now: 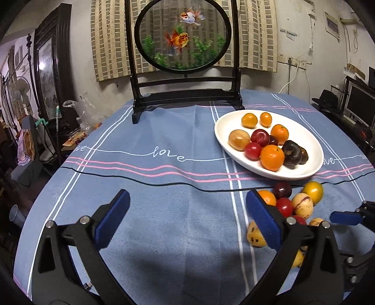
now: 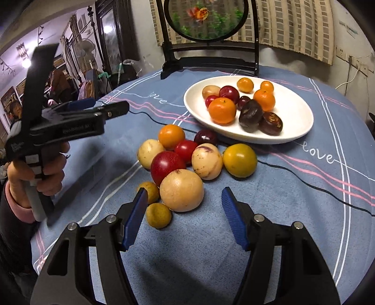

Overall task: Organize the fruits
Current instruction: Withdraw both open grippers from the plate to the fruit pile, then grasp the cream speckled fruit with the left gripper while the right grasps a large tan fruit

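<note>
Right gripper point(image 2: 185, 204) jaws apart, empty, just short of a tan fruit point(image 2: 181, 190) in the loose fruit pile point(image 2: 199, 159). Left gripper point(image 1: 187, 213) apart, empty. Farther, white plate point(image 2: 295, 112) of fruit; tablecloth point(image 2: 293, 211) reads "love".

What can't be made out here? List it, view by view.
- Left wrist view: the yellow spotted fruit is partly hidden behind the left gripper's finger; another yellow fruit shows only as a sliver.
- Left wrist view: the right gripper is cut off by the frame edge.
- Right wrist view: the fish screen is cropped at the top and blurred.
- Right wrist view: the small dark plum on the white plate is mostly hidden by neighbouring fruit.
</note>
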Motion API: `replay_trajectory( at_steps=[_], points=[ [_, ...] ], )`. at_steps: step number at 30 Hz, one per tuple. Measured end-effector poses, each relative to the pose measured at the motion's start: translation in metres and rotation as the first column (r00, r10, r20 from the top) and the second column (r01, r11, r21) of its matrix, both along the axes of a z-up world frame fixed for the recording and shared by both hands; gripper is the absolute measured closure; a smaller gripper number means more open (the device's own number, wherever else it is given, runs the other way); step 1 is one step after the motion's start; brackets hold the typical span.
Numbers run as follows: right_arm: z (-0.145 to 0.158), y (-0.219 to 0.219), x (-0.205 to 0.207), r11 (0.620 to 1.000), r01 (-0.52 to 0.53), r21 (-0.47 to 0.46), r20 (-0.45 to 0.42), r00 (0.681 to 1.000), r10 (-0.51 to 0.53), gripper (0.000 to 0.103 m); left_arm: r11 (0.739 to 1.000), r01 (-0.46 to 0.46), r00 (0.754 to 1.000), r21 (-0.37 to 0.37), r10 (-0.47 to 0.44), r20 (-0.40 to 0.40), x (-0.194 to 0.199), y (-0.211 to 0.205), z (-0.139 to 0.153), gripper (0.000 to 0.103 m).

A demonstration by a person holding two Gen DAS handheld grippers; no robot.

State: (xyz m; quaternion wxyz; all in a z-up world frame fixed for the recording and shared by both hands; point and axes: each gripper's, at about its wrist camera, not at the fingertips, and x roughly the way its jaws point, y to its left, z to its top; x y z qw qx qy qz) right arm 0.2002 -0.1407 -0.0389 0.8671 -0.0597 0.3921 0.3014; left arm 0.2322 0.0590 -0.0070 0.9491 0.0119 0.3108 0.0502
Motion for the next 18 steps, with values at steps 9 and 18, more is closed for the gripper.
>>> replay_trajectory(
  at_steps=[9, 18],
  points=[
    [-0.0065, 0.0030, 0.0052, 1.000, -0.006, 0.016, -0.017, 1.000, 0.006, 0.047, 1.000, 0.013, 1.000, -0.001, -0.013, 0.008, -0.0025, -0.0037, 0.0016, 0.002],
    [-0.0106, 0.0058, 0.0077, 1.000, -0.018, 0.024, -0.037, 0.999, 0.019, 0.049, 1.000, 0.014, 1.000, -0.015, -0.014, 0.002, -0.0017, -0.0036, 0.0012, 0.002]
  ],
)
